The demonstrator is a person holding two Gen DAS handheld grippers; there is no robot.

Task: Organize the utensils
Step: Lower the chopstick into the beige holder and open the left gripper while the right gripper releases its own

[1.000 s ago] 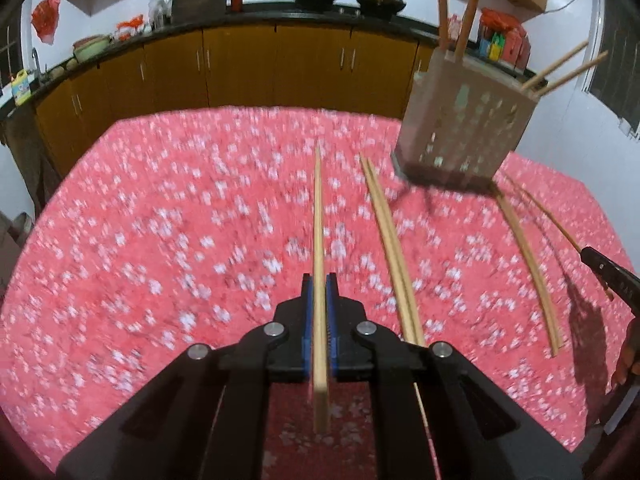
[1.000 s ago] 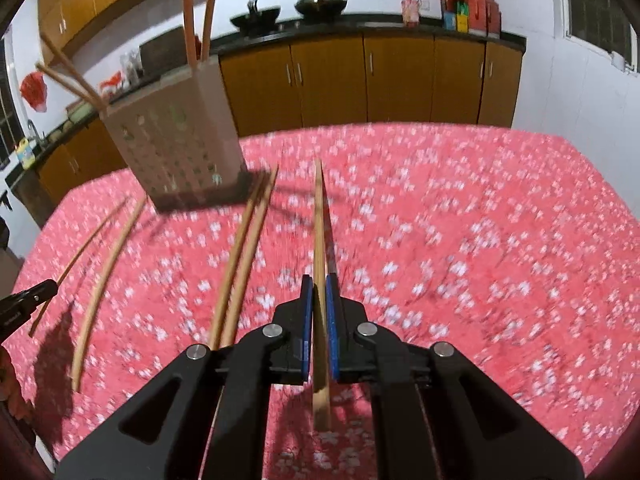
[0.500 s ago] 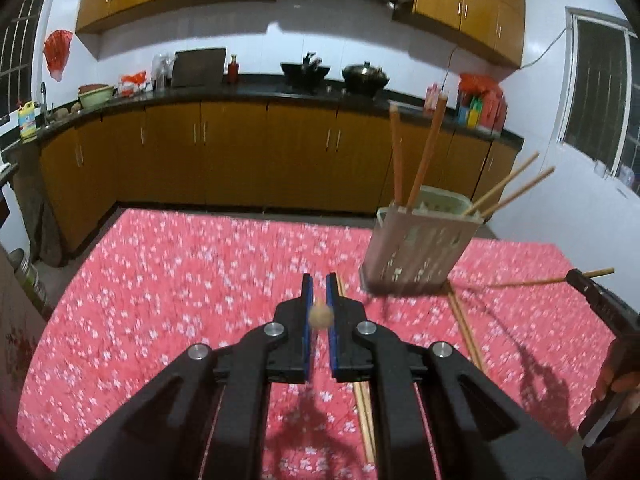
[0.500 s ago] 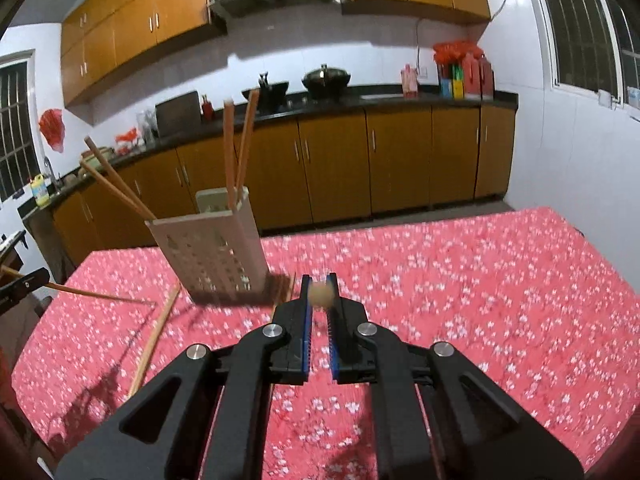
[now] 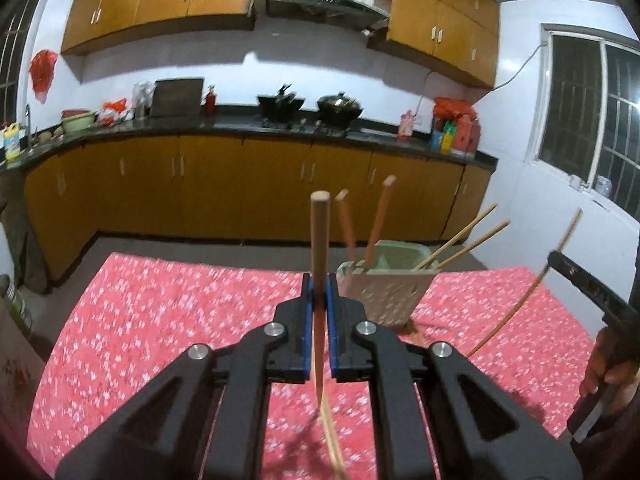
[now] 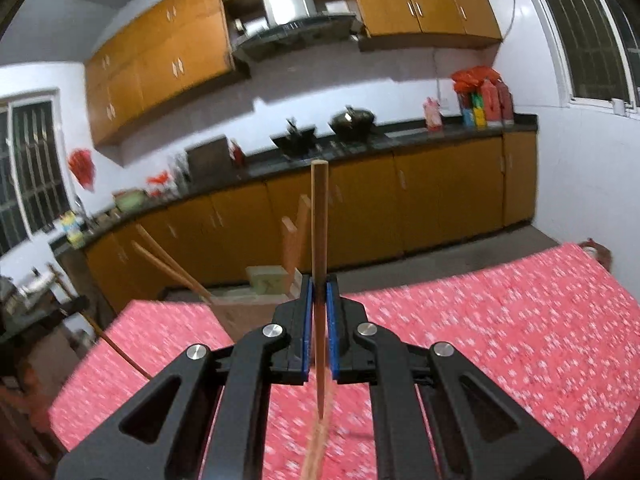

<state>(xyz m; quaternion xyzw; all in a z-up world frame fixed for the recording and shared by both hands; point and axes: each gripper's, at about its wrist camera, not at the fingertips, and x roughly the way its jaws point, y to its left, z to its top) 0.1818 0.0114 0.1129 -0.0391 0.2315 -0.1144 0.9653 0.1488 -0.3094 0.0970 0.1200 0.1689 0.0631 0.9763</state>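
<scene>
Clamping one chopstick [image 5: 319,236] upright, the left gripper [image 5: 319,304] is shut; another chopstick [image 6: 319,216] is likewise clamped by the right gripper [image 6: 319,300].

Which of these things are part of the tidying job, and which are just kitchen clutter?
Part of the job:
- chopstick clamped in the left gripper
- chopstick clamped in the right gripper
- holder with four chopsticks standing in it
- loose chopsticks on the table

Just lying about:
- woks
- red bag
- bottle
</scene>
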